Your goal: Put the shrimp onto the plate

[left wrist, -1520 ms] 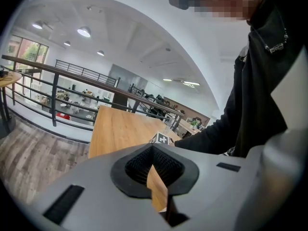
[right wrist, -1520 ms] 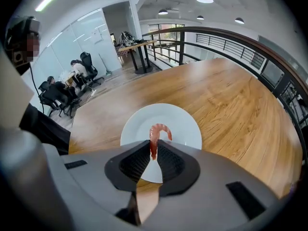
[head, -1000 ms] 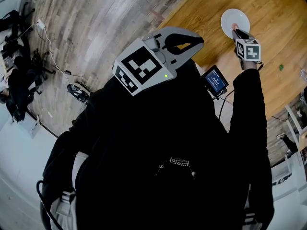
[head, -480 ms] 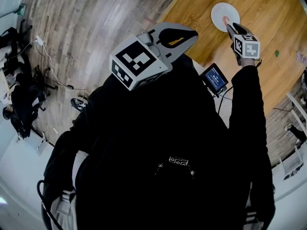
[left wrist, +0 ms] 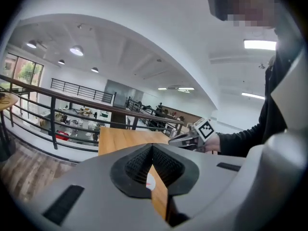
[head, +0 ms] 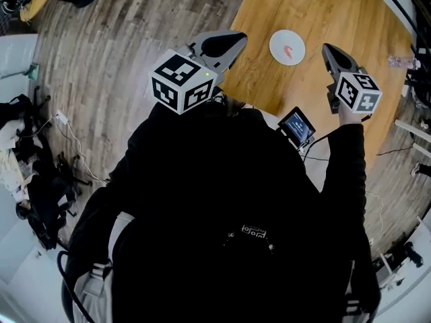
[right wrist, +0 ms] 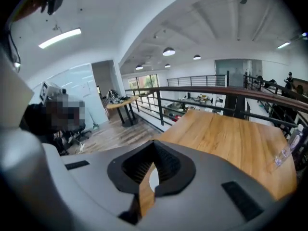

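Observation:
A small white plate [head: 287,47] lies on the wooden table [head: 323,12], and the pink shrimp [head: 289,51] rests on it. My right gripper [head: 328,49] hangs above the table to the right of the plate, clear of it. Its jaws have just closed, tips together with nothing between them [right wrist: 154,144]. My left gripper [head: 234,41] is held to the left of the plate near the table's edge, shut and empty [left wrist: 152,146]. A sliver of the plate [left wrist: 150,181] shows below the left jaws, and the plate [right wrist: 153,179] below the right ones.
A small lit screen [head: 296,128] hangs at the person's chest by the table's near edge. A clear plastic bottle [head: 401,60] stands at the table's right side. A black railing [right wrist: 202,91] runs behind the table. Wooden floor [head: 121,39] lies to the left.
My right gripper has lifted off the plate and drawn back to the right, leaving the shrimp lying there. The left gripper has shifted a little.

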`<action>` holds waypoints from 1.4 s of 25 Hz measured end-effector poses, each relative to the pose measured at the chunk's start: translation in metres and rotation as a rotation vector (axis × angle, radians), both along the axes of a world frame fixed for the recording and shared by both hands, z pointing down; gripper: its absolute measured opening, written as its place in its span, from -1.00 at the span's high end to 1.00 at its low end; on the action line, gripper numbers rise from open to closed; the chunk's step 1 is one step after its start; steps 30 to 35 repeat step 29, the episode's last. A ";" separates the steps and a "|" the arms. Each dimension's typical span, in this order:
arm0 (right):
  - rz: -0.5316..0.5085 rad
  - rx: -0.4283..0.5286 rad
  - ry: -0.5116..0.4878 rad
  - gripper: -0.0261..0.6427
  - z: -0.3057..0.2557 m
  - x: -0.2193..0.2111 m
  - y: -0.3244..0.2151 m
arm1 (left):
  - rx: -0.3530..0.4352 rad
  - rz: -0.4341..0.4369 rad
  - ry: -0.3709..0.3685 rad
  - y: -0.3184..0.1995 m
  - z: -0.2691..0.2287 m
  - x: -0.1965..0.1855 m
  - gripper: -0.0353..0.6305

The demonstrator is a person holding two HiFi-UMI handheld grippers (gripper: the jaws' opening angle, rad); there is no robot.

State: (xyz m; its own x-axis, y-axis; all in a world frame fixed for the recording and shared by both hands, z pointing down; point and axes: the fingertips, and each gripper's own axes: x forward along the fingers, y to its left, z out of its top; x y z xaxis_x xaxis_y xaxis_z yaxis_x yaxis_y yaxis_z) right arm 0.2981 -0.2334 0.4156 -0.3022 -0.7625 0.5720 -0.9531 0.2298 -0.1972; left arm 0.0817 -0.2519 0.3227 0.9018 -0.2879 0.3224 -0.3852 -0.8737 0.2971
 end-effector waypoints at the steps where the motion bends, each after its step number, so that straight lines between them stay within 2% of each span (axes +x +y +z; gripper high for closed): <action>1: 0.003 0.042 -0.010 0.87 -0.027 -0.001 0.003 | 0.002 -0.004 0.020 -0.006 -0.009 -0.001 0.90; 3: -0.003 0.141 -0.019 0.87 -0.087 -0.009 0.013 | 0.018 0.008 0.058 -0.013 -0.037 0.004 0.90; 6: -0.023 0.298 -0.058 0.87 -0.167 -0.035 0.036 | 0.053 0.093 0.126 -0.005 -0.073 0.023 0.90; 8: -0.025 0.365 -0.084 0.87 -0.181 -0.045 0.053 | 0.075 0.166 0.162 0.010 -0.068 0.049 0.90; 10: -0.025 0.401 -0.068 0.87 -0.179 -0.051 0.067 | 0.092 0.224 0.171 0.025 -0.054 0.073 0.90; 13: -0.033 0.421 0.000 0.87 -0.187 -0.069 0.068 | 0.101 0.281 0.178 0.028 -0.060 0.082 0.90; 17: 0.002 0.438 -0.032 0.87 -0.188 -0.089 0.065 | 0.126 0.321 0.201 0.026 -0.073 0.075 0.90; 22: 0.043 0.424 -0.030 0.88 -0.170 -0.094 0.051 | 0.144 0.356 0.204 0.015 -0.068 0.073 0.90; 29: 0.054 0.385 -0.038 0.88 -0.141 -0.086 0.048 | 0.158 0.435 0.206 0.037 -0.053 0.084 0.90; 35: 0.054 0.385 -0.038 0.88 -0.141 -0.086 0.048 | 0.158 0.435 0.206 0.037 -0.053 0.084 0.90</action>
